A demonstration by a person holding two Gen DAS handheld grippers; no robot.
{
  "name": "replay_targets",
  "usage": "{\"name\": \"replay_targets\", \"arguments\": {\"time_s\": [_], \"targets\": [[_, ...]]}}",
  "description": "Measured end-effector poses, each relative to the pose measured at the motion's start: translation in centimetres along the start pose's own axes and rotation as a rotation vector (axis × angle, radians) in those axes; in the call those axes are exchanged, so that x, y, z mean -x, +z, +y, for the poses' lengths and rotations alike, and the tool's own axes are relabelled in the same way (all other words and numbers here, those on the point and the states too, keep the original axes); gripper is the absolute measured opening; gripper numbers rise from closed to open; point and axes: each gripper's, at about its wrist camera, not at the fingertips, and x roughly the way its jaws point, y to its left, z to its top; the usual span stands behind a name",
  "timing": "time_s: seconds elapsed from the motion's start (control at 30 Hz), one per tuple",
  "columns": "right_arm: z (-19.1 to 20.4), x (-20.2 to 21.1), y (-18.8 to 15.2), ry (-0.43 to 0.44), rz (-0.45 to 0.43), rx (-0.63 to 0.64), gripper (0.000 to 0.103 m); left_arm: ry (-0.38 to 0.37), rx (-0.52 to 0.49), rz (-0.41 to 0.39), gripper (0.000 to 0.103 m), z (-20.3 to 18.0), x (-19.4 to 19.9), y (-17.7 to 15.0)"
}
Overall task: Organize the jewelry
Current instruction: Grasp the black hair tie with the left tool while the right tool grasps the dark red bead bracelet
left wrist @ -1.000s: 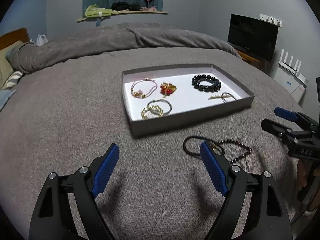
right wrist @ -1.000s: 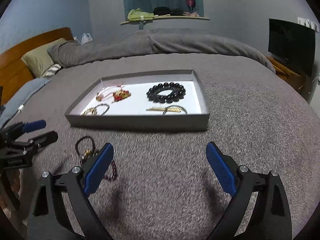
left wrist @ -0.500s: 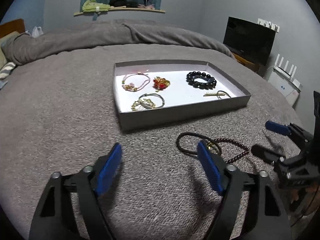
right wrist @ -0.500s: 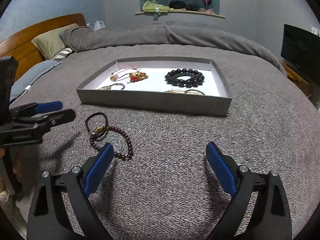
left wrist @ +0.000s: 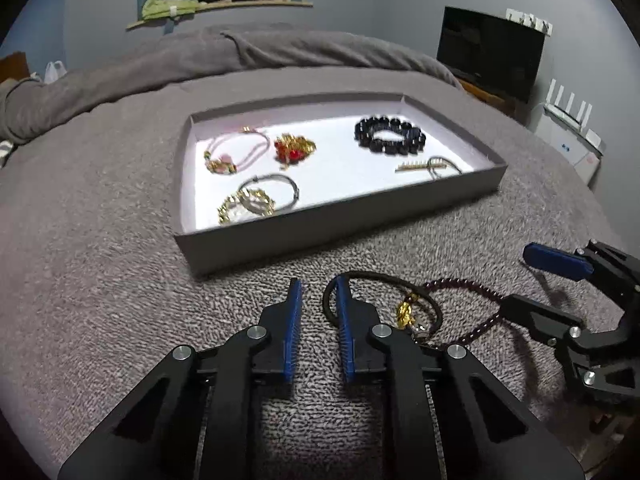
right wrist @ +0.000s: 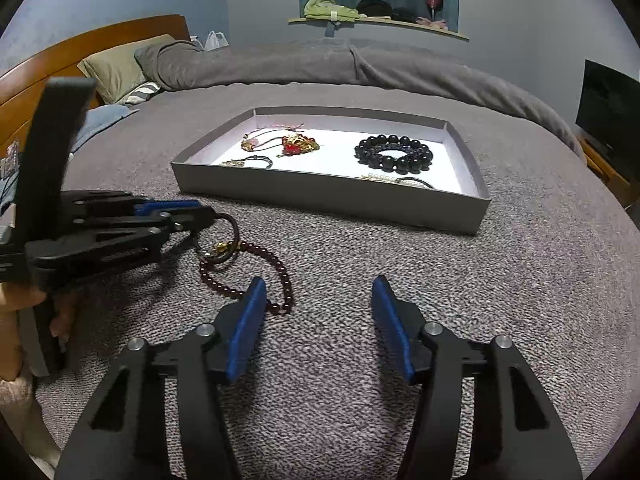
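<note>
A grey tray (left wrist: 320, 236) (right wrist: 320, 200) with a white floor lies on the grey bed. It holds a black bead bracelet (left wrist: 390, 136) (right wrist: 394, 154), a red and gold piece (left wrist: 294, 148), a pink cord bracelet (left wrist: 236, 152) and others. In front of it lie a black cord band with a gold charm (left wrist: 384, 304) (right wrist: 224, 244) and a dark red bead bracelet (left wrist: 472, 300) (right wrist: 248, 276). My left gripper (left wrist: 318, 292) (right wrist: 200, 208) has narrowed at the cord band's left edge, its right finger inside the loop; no grip shows. My right gripper (right wrist: 318, 292) (left wrist: 520, 280) is open beside the red beads.
A rolled grey duvet (right wrist: 360, 64) lies across the bed's far side, with pillows and a wooden headboard (right wrist: 100, 40) at the left. A black TV (left wrist: 490, 48) and white router (left wrist: 568, 120) stand to the right. A wall shelf (right wrist: 376, 20) holds clothes.
My left gripper's fingers have closed from wide open to a narrow gap and moved forward to the cord band. My right gripper has narrowed somewhat and shifted toward the red bead bracelet.
</note>
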Motion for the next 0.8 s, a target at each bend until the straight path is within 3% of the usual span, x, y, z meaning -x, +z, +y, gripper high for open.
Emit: {"name": "replay_targets", "arguments": {"time_s": [0.1, 0.27, 0.67, 0.77, 0.8], "targets": [[0.2, -0.1, 0.0, 0.005, -0.001, 0.002, 0.05, 0.016, -0.057, 0.026, 0.004, -0.6, -0.2, -0.4], [-0.1, -0.7, 0.2, 0.045, 0.009, -0.041, 0.035, 0.025, -0.093, 0.001, 0.004, -0.2, 2.2, -1.2], [0.7, -3.3, 0.5, 0.061, 0.101, -0.022, 0.03, 0.05, -0.065, 0.048, 0.004, 1.2, 1.5, -1.7], [1.0, -3.3, 0.5, 0.067, 0.103, -0.004, 0.012, 0.044, -0.054, 0.053, 0.004, 1.3, 1.4, -1.8], [1.2, -3.3, 0.4, 0.072, 0.102, 0.009, 0.01, 0.042, -0.051, 0.053, 0.004, 1.4, 1.4, -1.8]]}}
